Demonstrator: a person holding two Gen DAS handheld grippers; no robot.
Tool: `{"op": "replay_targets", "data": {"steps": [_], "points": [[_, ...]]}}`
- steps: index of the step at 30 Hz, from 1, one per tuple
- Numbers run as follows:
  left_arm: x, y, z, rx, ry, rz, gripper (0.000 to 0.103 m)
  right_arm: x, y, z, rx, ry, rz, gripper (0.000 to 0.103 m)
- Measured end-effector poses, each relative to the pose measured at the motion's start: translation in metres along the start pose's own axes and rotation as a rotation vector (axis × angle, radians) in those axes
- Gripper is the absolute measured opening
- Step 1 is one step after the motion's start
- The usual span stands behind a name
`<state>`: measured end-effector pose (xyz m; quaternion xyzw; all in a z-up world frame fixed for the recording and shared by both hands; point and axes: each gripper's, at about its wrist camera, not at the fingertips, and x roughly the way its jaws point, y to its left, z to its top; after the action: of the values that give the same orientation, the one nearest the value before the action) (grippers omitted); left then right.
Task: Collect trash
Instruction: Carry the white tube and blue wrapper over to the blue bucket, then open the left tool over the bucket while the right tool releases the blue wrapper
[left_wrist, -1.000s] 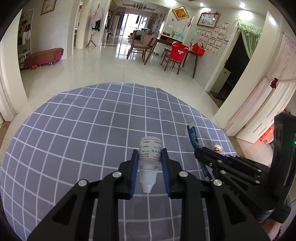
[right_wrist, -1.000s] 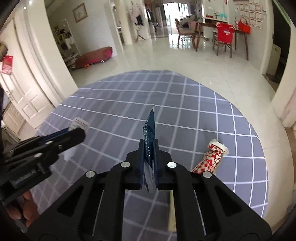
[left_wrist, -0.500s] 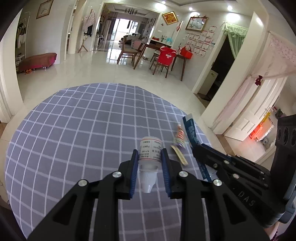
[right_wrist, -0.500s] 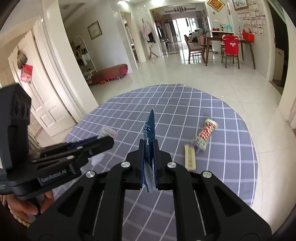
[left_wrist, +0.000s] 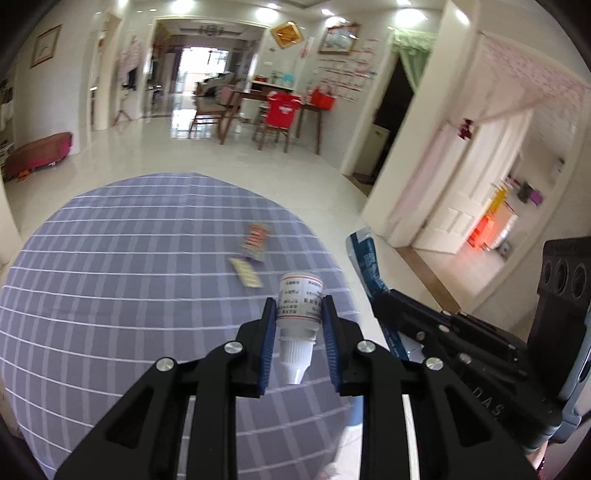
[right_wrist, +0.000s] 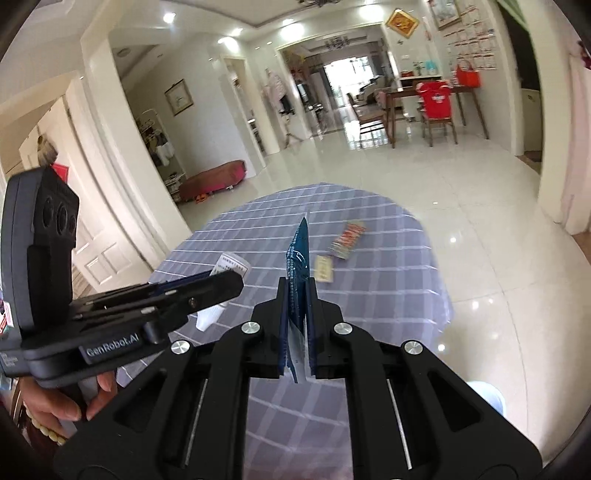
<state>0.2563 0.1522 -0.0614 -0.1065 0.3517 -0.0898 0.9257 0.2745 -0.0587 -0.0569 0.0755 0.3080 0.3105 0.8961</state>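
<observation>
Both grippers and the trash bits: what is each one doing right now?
Left gripper: shut on the bottle.
Small white plastic dropper bottle: held, nozzle toward the camera.
Right gripper: shut on the blue wrapper.
Flat blue foil wrapper: held edge-up.
Red patterned snack wrapper: lying on the table.
Small yellow paper packet: lying flat beside it.
Round grey checked tablecloth: spread over the table.

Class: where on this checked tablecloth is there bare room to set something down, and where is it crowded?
Bare: the tablecloth left of the red wrapper and the yellow slip. Crowded: the right edge around those two.
</observation>
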Motion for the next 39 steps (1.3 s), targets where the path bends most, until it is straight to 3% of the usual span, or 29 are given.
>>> {"op": "replay_targets", "data": {"steps": [9, 15, 25, 30, 32, 34, 35, 39], "points": [[0.051, -0.099, -0.035, 0.121, 0.108, -0.115, 0.024, -0.073, -0.086, -0.054, 0.128, -0.064, -0.145, 0.009], [0.101, -0.156, -0.067, 0.213, 0.202, -0.170, 0.024, -0.099, -0.148, -0.098, 0.267, -0.071, -0.212, 0.009], [0.184, -0.206, -0.112, 0.262, 0.375, -0.207, 0.024, -0.125, -0.217, -0.155, 0.437, -0.062, -0.328, 0.009], [0.212, -0.228, -0.119, 0.284, 0.412, -0.229, 0.024, -0.131, -0.240, -0.163, 0.487, -0.072, -0.368, 0.009], [0.224, -0.229, -0.118, 0.284, 0.425, -0.202, 0.026, -0.133, -0.249, -0.166, 0.504, -0.075, -0.383, 0.009], [0.233, -0.230, -0.115, 0.273, 0.451, -0.192, 0.066, -0.132, -0.253, -0.167, 0.518, -0.077, -0.390, 0.009], [0.234, -0.229, -0.115, 0.270, 0.436, -0.178, 0.071, -0.131, -0.255, -0.167, 0.523, -0.073, -0.391, 0.009], [0.233, -0.219, -0.113, 0.283, 0.416, -0.136, 0.071, -0.126, -0.258, -0.169, 0.528, -0.060, -0.384, 0.009]]}}
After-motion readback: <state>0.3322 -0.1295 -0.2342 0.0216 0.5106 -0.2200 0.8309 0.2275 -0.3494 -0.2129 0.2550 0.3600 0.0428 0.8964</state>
